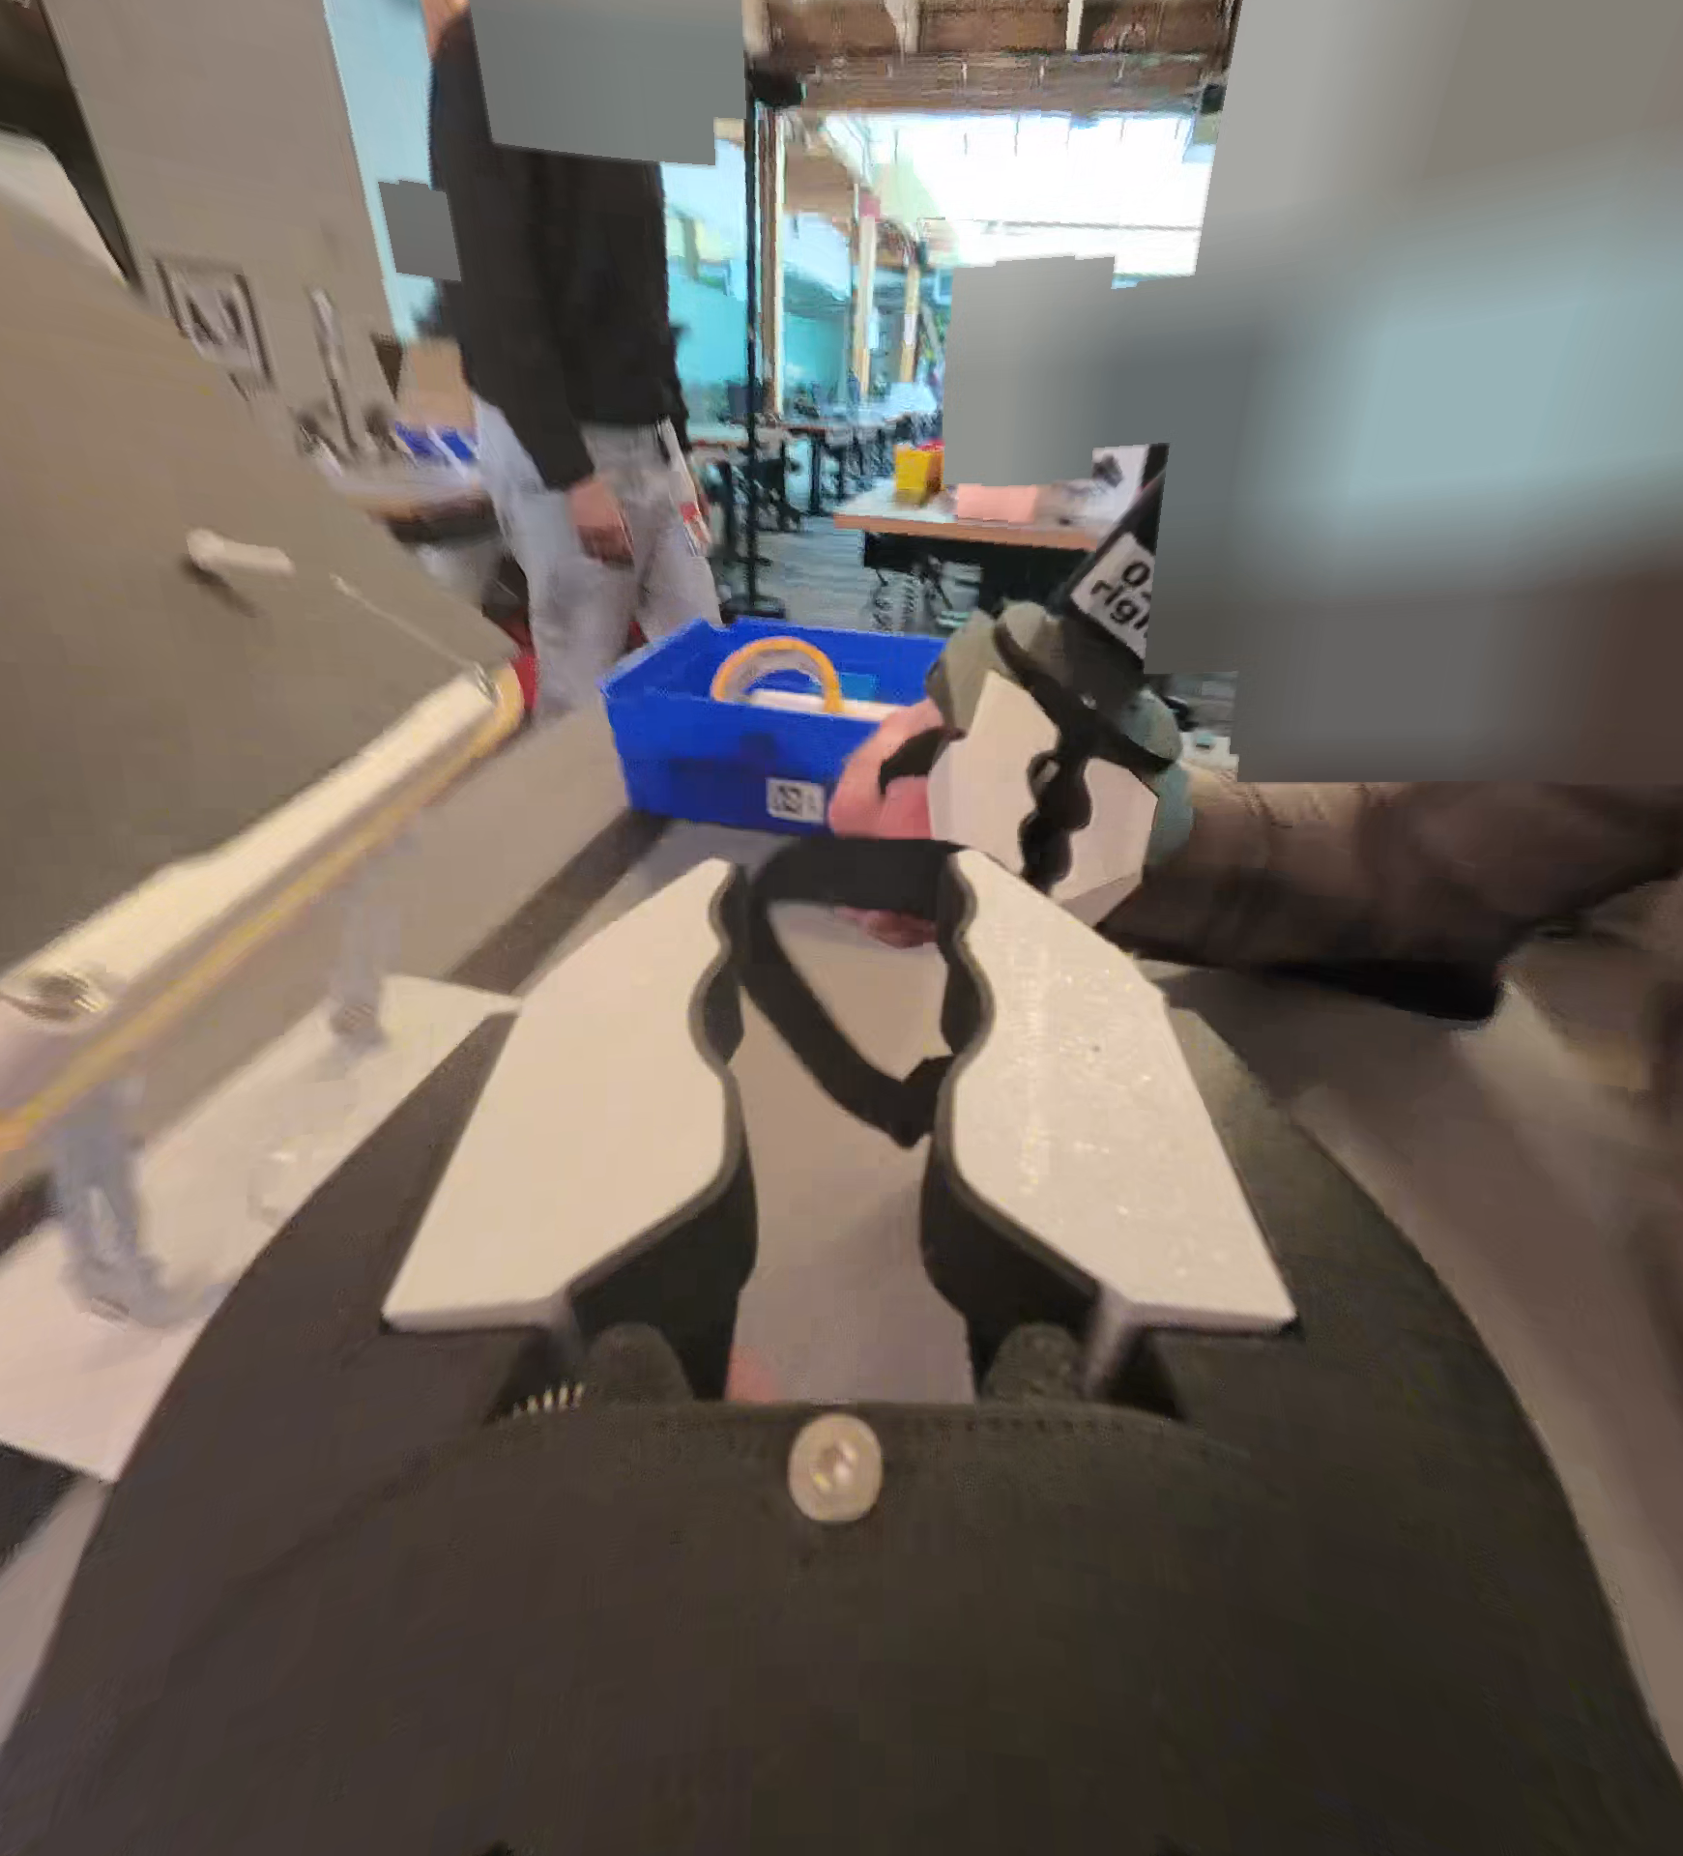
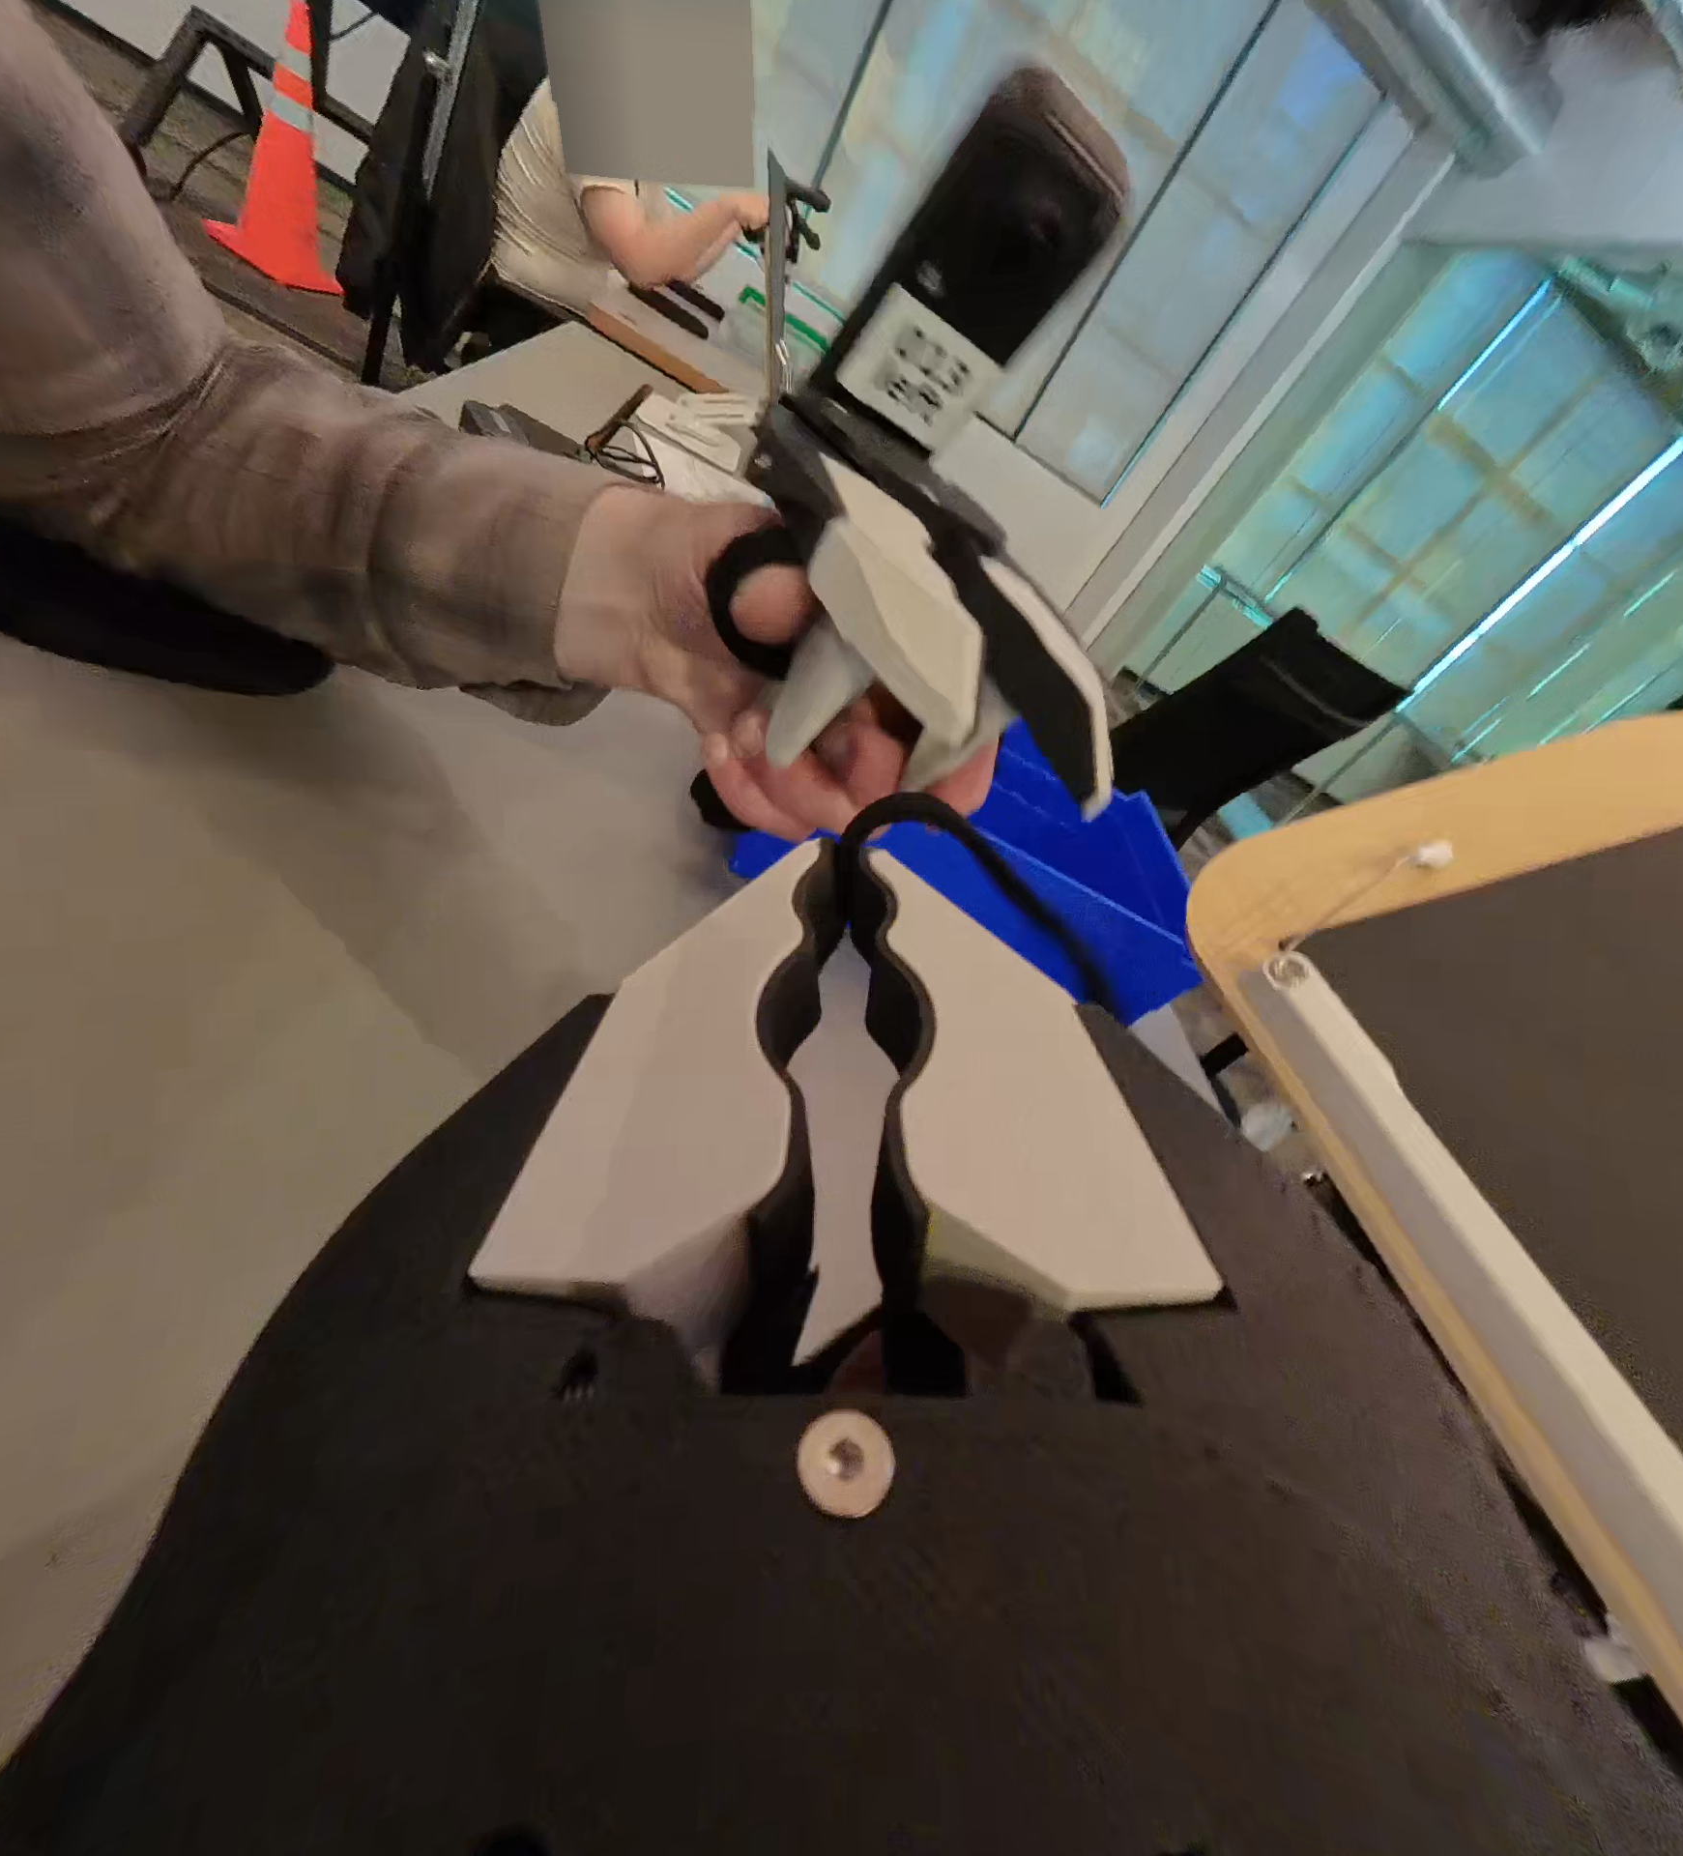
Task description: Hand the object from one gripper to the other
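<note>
Fingers of the right gripper [image 2: 845, 869] pinch a thin black elastic loop [image 2: 988, 884] at their tips; its free end lies between the left gripper [image 1: 842, 884] 's parted fingers, nearer, not yet clamped.

Left gripper [image 1: 847, 884]: pale fingers with black wavy pads, spread with a clear gap between the tips; a black elastic band [image 1: 817, 994] spans that gap. Right gripper [image 2: 852, 866]: fingers drawn together, tips pinching the band. The two grippers meet nearly tip to tip, the right one tilted steeply downward in the left wrist view. Left hand [image 2: 696, 623]: wrapped round its handle, thumb through a black ring, forearm [image 2: 315, 482] in a grey-brown sleeve reaching in from the left. Right hand [image 1: 877, 793]: gripping its handle, brown-sleeved forearm extended
</note>
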A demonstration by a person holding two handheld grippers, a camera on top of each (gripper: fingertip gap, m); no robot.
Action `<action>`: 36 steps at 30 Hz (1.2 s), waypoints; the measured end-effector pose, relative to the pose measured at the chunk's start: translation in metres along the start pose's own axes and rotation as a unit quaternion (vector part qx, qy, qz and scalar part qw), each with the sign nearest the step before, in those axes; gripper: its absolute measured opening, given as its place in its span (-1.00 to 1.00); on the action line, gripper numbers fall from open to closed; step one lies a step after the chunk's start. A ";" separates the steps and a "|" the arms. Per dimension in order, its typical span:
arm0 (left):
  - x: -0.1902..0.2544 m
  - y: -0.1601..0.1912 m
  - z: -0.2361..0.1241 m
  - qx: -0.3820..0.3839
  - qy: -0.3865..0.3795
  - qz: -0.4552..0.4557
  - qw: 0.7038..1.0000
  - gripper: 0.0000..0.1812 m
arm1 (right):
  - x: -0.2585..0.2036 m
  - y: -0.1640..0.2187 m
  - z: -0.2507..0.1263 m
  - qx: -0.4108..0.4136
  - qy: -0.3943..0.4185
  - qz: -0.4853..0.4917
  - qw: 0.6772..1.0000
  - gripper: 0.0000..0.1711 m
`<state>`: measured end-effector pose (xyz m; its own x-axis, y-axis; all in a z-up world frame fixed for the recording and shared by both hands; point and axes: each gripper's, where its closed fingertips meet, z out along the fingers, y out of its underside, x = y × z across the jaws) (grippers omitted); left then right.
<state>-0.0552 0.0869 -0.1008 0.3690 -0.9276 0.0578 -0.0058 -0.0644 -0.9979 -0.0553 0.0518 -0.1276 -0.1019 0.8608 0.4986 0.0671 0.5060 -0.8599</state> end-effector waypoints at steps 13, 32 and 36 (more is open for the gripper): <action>0.019 0.027 0.008 -0.058 0.104 -0.148 0.982 -0.61 | -0.014 0.017 0.013 -0.102 0.035 -0.250 0.962 -1.00; -0.001 -0.010 -0.001 -0.012 -0.118 0.210 0.970 -1.00 | 0.024 -0.003 -0.012 -0.032 0.040 -0.025 0.998 -0.20; 0.024 -0.010 0.010 -0.006 -0.109 0.311 0.944 -0.99 | 0.040 -0.015 -0.010 0.029 0.064 0.094 0.993 0.09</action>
<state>-0.0371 0.0687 -0.0896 0.4727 -0.6897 -0.5486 -0.2941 0.4634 -0.8359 -0.0503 0.0792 -0.0940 0.0342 0.9419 0.3343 0.0145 0.3340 -0.9425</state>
